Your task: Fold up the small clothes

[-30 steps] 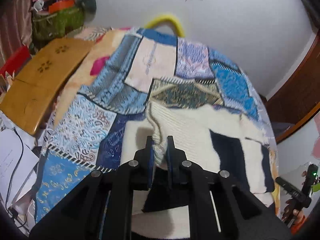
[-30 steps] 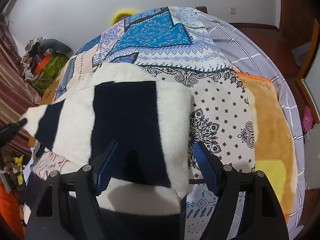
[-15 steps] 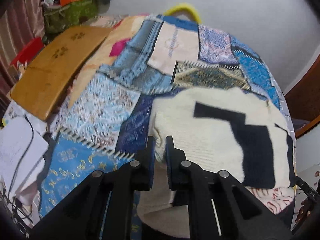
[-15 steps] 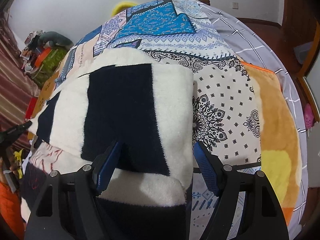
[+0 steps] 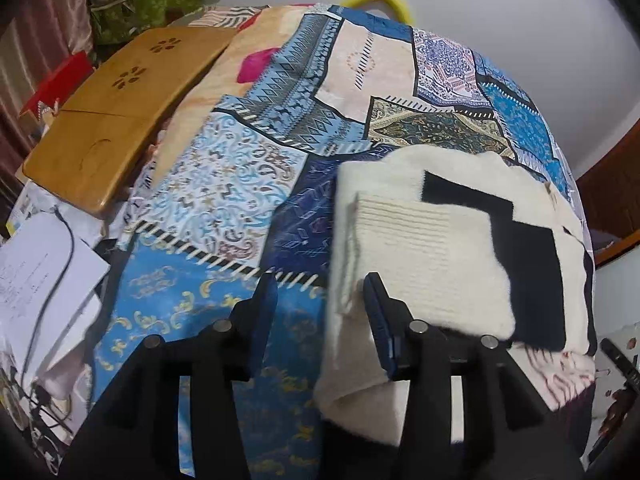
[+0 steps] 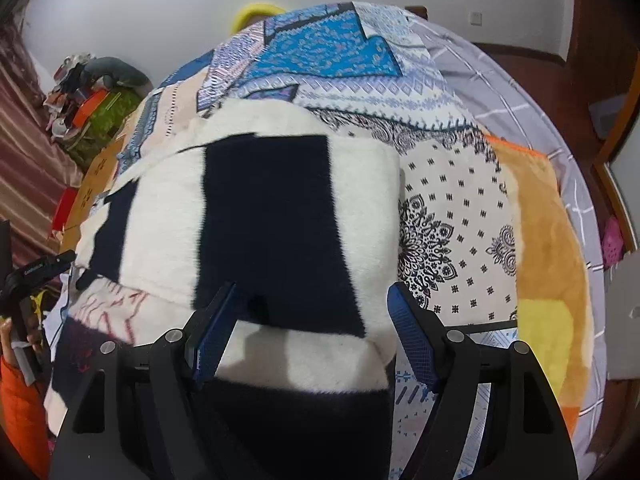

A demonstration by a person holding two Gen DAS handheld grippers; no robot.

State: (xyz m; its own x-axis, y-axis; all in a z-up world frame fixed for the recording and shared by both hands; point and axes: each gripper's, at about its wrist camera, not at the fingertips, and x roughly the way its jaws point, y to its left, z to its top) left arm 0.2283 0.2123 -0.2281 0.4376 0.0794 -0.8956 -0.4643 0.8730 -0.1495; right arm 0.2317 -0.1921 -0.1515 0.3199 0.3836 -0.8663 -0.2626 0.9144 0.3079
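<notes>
A fluffy cream sweater with navy blocks (image 5: 440, 232) lies folded on the patchwork bedspread (image 5: 224, 184). In the left wrist view its ribbed hem lies on top. My left gripper (image 5: 320, 312) is open and empty, its right finger at the sweater's left edge. In the right wrist view the sweater (image 6: 272, 216) fills the middle. My right gripper (image 6: 312, 332) is open, its fingers over the sweater's near fold, holding nothing.
A wooden lap desk (image 5: 116, 108) and papers with a cable (image 5: 36, 276) lie left of the bed. A pink-patterned garment (image 5: 560, 372) lies under the sweater. An orange blanket (image 6: 548, 240) and grey checked sheet (image 6: 500, 80) lie on the right.
My left gripper carried the sweater's edge over, then opened and let it go. The sweater now lies folded. My right gripper stayed open and barely moved.
</notes>
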